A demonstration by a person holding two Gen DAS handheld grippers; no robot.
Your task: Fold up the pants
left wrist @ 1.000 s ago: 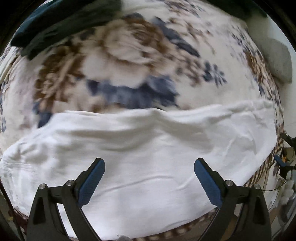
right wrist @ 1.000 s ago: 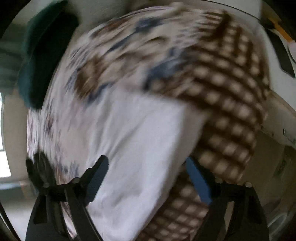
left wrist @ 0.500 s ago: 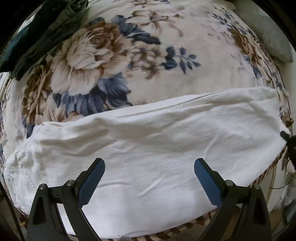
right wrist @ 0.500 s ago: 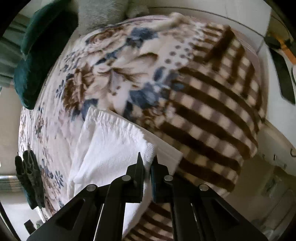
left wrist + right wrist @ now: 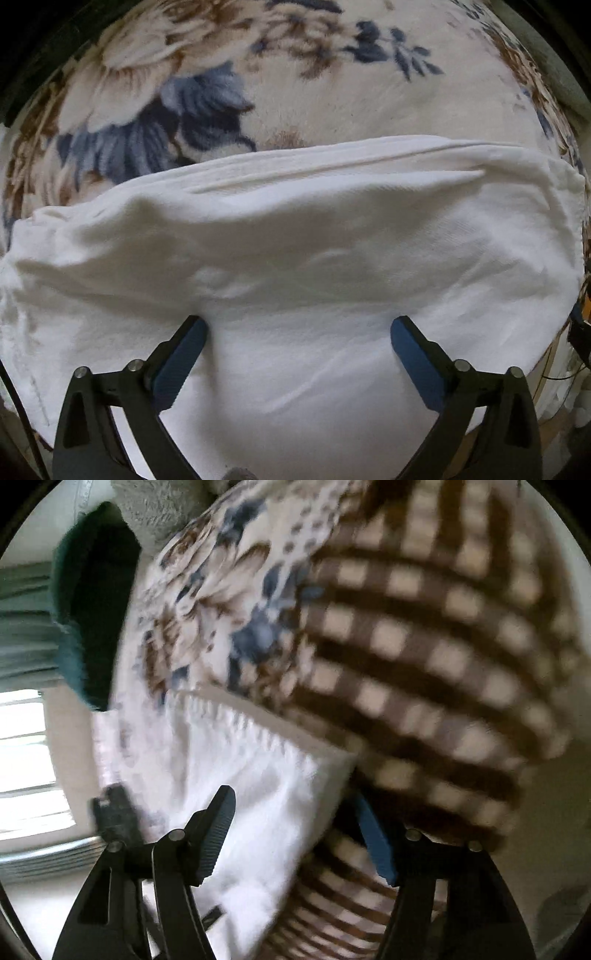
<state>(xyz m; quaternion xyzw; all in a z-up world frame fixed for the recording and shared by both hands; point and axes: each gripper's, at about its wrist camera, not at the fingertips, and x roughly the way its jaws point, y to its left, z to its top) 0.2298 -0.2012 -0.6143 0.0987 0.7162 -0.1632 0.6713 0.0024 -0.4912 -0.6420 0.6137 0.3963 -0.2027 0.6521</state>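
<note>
The white pants [image 5: 295,258] lie folded lengthwise across a floral blanket [image 5: 258,74] on a bed. My left gripper [image 5: 297,332] is open, its blue-padded fingers spread wide just above the middle of the pants. In the right wrist view, the pants' ribbed end [image 5: 240,775] lies by the bed's edge. My right gripper [image 5: 295,823] is open over that end and holds nothing. This view is blurred.
The blanket's brown-and-cream checked border [image 5: 424,646] hangs over the bed's edge. A dark green cushion [image 5: 88,602] and a grey pillow [image 5: 155,509] lie at the far end. A bright window [image 5: 26,768] is at the left. My left gripper [image 5: 114,819] shows small beyond the pants.
My right gripper was shut half a second ago and is now open over the pants' end. My left gripper has moved closer to the pants, still open.
</note>
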